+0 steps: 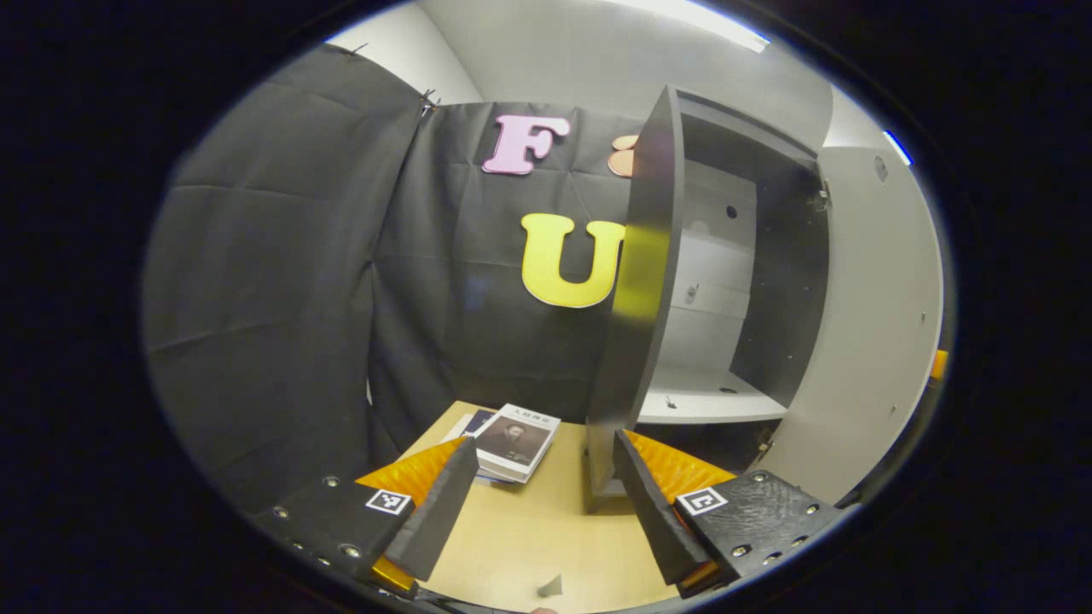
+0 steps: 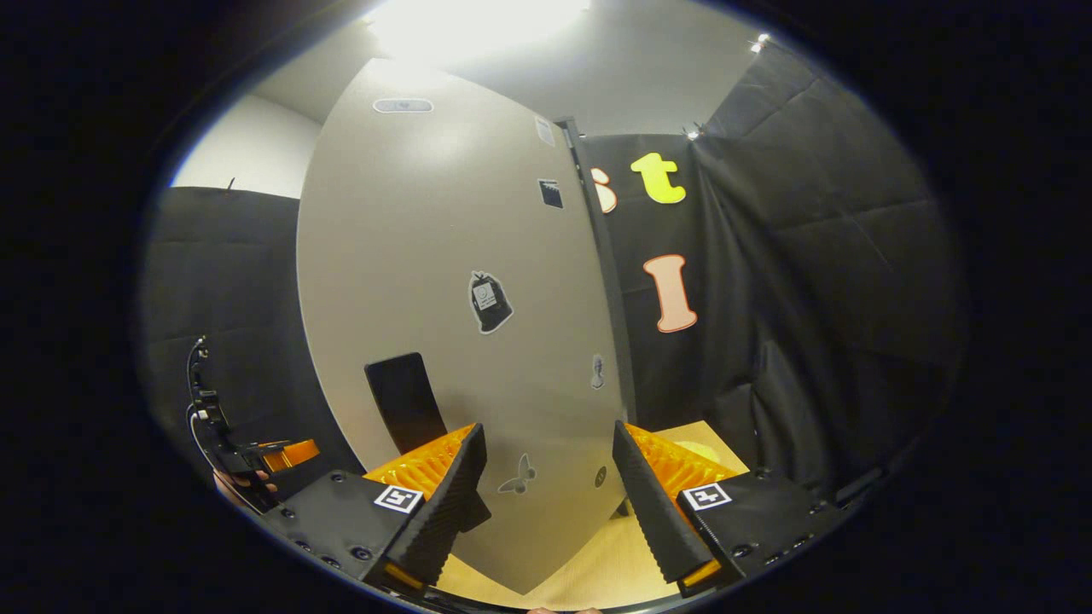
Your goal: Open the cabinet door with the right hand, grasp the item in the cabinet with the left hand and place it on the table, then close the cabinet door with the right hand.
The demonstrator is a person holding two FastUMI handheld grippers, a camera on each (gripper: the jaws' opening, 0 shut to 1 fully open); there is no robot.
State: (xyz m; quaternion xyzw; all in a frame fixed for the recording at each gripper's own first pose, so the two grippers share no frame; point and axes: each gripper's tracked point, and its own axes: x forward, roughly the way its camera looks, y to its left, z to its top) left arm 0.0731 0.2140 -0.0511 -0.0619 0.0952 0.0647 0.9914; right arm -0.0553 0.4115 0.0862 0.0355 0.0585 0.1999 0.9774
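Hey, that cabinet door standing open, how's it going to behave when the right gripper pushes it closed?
The cabinet door looks like a flat, rigid panel, so it should probably swing as one piece without flexing. It hangs on hinges, so a push likely turns it rather than slides it. Its smooth face may let the right gripper slip.

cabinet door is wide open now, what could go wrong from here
1. The right gripper is open and faces the pale grey cabinet door, gripping nothing; a careless push could swing the door shut hard.
2. The stacked paperback books lie on the light wooden table near the dark cabinet side panel; the open left gripper could nudge them.
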